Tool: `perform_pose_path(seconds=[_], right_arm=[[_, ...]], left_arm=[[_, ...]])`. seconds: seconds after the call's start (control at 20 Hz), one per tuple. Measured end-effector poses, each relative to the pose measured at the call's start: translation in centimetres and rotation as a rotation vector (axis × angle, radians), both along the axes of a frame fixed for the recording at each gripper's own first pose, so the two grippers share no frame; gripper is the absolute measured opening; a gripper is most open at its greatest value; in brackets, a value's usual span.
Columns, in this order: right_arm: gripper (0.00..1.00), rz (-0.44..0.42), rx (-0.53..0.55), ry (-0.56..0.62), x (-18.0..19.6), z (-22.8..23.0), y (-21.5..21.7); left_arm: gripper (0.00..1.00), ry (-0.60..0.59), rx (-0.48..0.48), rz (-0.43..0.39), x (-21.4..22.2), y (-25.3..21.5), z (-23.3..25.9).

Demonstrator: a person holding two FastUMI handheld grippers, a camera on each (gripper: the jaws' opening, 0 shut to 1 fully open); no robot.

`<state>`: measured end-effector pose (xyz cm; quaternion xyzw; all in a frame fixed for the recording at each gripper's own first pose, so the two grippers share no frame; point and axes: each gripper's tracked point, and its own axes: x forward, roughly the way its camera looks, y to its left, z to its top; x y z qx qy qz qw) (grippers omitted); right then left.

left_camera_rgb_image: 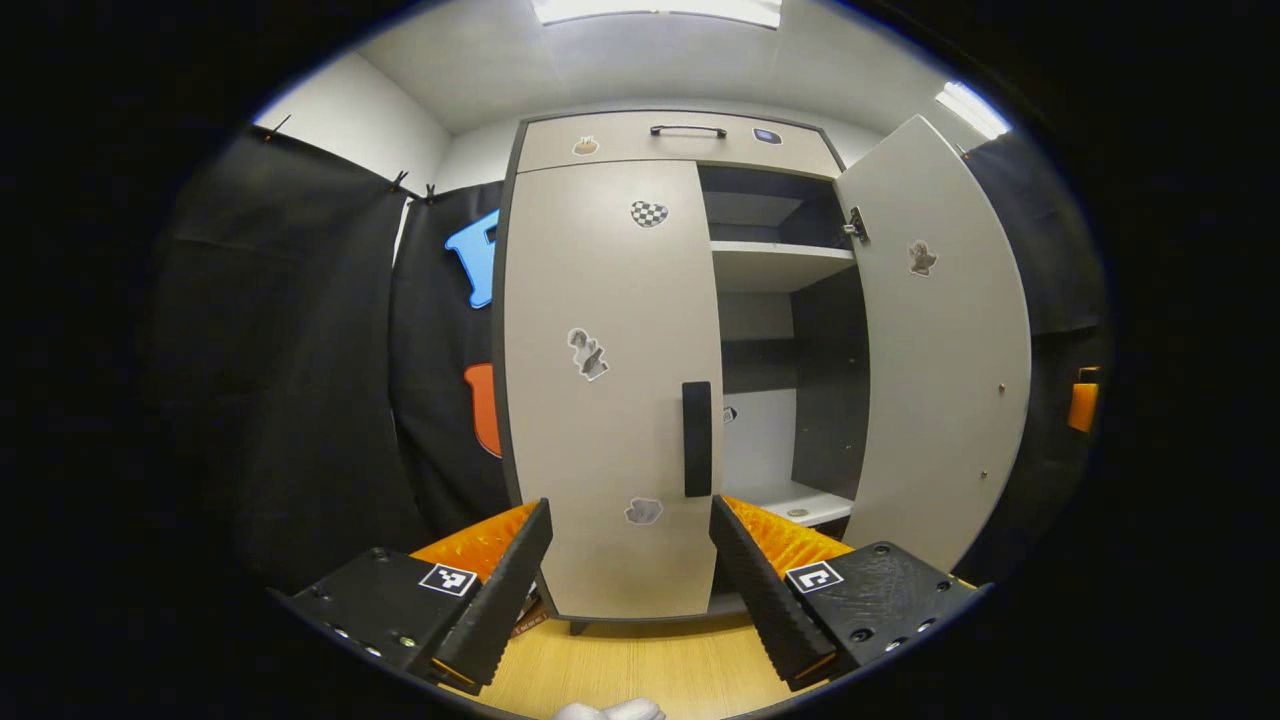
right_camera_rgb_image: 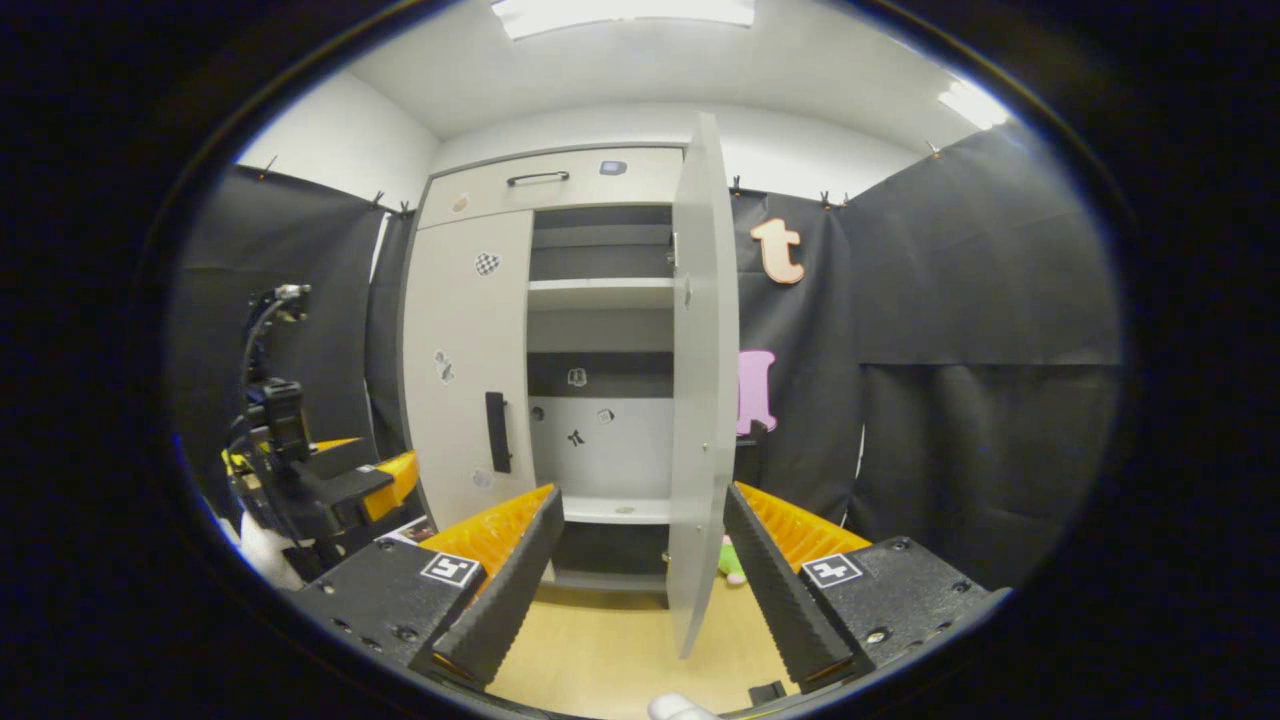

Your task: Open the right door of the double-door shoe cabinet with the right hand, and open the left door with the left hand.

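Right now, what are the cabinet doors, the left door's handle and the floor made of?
Left door and right door: probably laminated board, matte beige, flat and uniform. Handle: dark bar, plastic or painted metal, can't tell. Floor: light wood-look surface, faint grain.

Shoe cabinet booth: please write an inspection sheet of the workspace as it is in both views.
Surface: wooden floor, bare in front of the cabinet.
Job's things: right door swung open; left door shut, its handle untouched.
Clutter: small pink and green thing on the floor behind the right door.
Grippers: left gripper open, facing the left door; right gripper open, the right door's edge between its fingers without touching.
Cables: black cable on the left gripper.
Surroundings: black cloth wall, ceiling lights.
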<state>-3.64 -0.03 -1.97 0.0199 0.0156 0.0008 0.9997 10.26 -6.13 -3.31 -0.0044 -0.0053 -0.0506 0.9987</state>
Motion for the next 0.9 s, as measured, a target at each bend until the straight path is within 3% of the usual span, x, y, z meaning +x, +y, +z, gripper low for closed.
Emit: perform_pose_path(seconds=[0.25,0.6,0.9], right_arm=[[1.0,0.009,-0.018,0.016,-0.2,-0.3,1.9],[1.0,-0.036,-0.035,0.035,0.3,0.0,1.3],[1.0,-0.046,-0.055,0.051,1.0,-0.1,0.9]], left_arm=[[0.96,0.017,-0.021,-0.041,5.9,-3.8,-0.7],[0.96,0.04,-0.012,-0.045,13.9,-6.9,-1.8],[0.93,0.061,-0.055,-0.037,17.1,-7.2,-2.1]])
